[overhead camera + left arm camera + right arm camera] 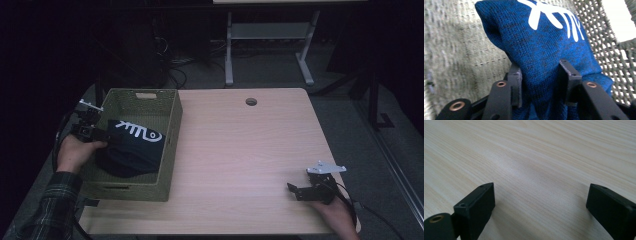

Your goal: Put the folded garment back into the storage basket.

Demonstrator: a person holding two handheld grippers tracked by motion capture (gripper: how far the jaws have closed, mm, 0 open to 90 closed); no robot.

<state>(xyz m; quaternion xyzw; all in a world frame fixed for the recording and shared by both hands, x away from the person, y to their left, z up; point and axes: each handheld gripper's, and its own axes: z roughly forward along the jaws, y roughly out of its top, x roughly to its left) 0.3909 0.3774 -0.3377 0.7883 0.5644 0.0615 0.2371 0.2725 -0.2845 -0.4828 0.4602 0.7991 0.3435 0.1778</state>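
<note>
Nearest my side of the light wooden table, my right gripper rested low on the bare boards at the right, its black jaws spread wide with nothing between them. Farther off at the left, my left gripper reached over the wall of the olive-green woven basket. Its jaws straddled a fold of the dark blue knitted cloth with white printed lettering; whether the pads pressed it I could not tell. That cloth lay bunched inside the basket, on its floor.
</note>
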